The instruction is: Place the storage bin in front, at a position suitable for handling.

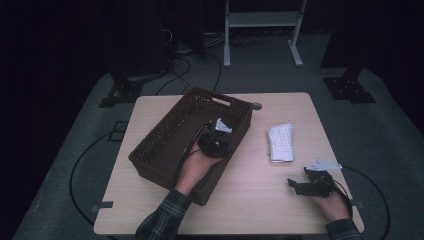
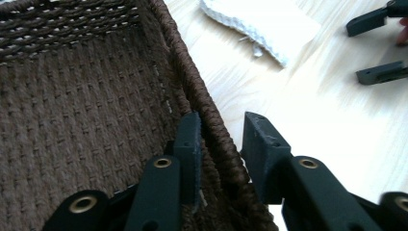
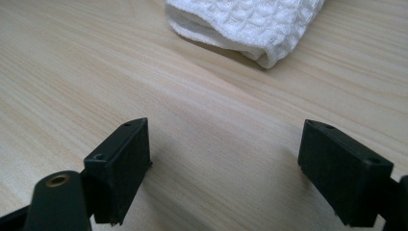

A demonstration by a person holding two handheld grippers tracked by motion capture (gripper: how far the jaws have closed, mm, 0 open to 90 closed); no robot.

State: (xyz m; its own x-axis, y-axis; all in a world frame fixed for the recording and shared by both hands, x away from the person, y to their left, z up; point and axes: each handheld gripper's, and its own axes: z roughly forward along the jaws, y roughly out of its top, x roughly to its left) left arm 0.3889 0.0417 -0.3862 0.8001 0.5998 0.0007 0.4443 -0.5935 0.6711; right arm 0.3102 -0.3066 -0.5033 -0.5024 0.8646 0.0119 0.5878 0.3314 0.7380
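Note:
A brown woven basket [image 1: 150, 162] stands on the left half of the wooden table [image 1: 250, 200]. My left gripper [image 1: 225, 144] is at the basket's right long wall. In the left gripper view the left gripper [image 2: 221, 130] straddles the rope rim [image 2: 211, 115], one jaw inside the basket and one outside, closed on the wall. A folded white waffle towel [image 1: 280, 142] [image 2: 260, 24] [image 3: 245, 26] lies to the right of the basket. Near the table's front right corner my right gripper [image 1: 294, 186] [image 2: 355, 52] [image 3: 223, 139] hovers low over bare wood, open, with nothing between its jaws.
A small round grommet [image 1: 256, 106] sits near the table's far edge. Beyond the table stand a white metal frame [image 1: 262, 20] and black stand bases [image 1: 122, 92] [image 1: 350, 89]. Cables run across the grey floor.

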